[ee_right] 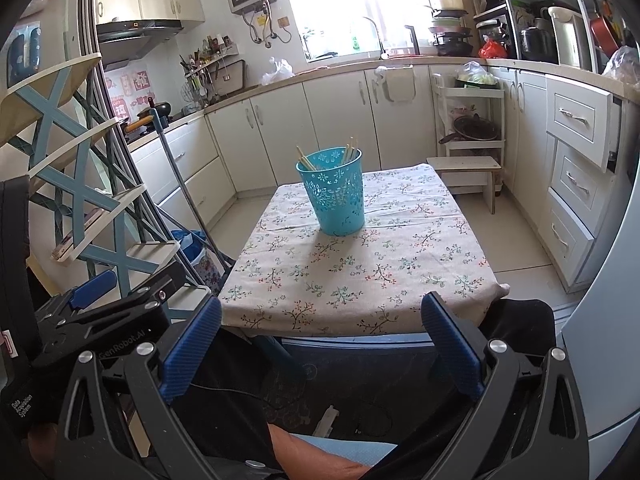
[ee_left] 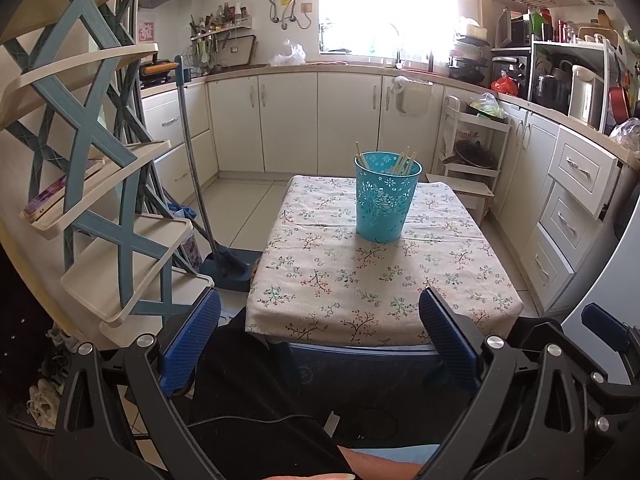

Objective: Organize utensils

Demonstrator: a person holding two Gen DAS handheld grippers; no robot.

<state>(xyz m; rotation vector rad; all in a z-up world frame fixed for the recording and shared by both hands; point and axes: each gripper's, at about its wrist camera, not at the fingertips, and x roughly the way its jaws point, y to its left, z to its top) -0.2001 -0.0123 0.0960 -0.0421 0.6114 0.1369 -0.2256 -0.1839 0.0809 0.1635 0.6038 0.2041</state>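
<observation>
Bright window (ee_left: 384, 4), cream cabinets (ee_left: 288, 120), pale tiled floor (ee_left: 240, 204), perhaps daylight

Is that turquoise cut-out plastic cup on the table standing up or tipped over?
Upright. The turquoise cut-out plastic cup sits flat on the floral tablecloth, wooden chopsticks poking out its top.

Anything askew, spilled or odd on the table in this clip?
Nothing stands out. The teal holder stands upright on the floral tablecloth with the chopsticks inside it, leaning against the rim. Nothing has spilled on the cloth. Both the left gripper and right gripper are open, short of the table.
</observation>
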